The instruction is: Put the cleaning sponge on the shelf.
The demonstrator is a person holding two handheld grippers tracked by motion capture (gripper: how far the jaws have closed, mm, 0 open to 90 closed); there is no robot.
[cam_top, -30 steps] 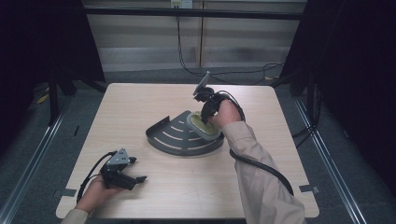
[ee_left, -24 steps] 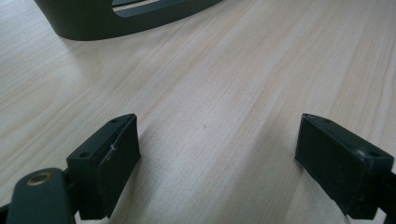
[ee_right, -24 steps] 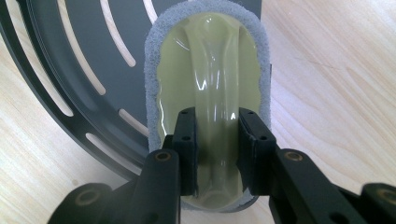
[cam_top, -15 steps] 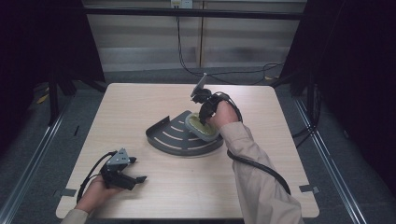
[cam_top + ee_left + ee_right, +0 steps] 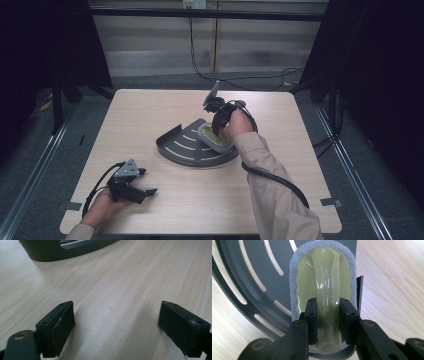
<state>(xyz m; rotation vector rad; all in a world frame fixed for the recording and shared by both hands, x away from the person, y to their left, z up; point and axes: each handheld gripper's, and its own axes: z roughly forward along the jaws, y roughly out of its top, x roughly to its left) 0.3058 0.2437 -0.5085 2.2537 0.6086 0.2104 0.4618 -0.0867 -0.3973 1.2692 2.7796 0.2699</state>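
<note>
A dark grey fan-shaped tray [image 5: 187, 146] with curved slots lies in the middle of the table. On its right part rests an oval scrubber [image 5: 215, 137] with a yellow-green plastic handle ridge and a grey felt rim [image 5: 293, 277]. My right gripper [image 5: 218, 126] points down at it, and both jaws are shut on the handle ridge [image 5: 328, 302]. My left gripper [image 5: 142, 194] rests near the table's front left corner, held in a hand. In the left gripper view its jaws stand wide open over bare wood [image 5: 116, 322], with the tray's edge [image 5: 55, 252] ahead.
The light wooden table [image 5: 150, 112] has bare room around the tray. A black cable [image 5: 275, 175] trails from the right gripper along the sleeve. Dark curtains and floor rails surround the table; more cables lie on the floor behind.
The right hand and the scrubber have shifted only slightly on the tray. The left gripper has stayed where it was.
</note>
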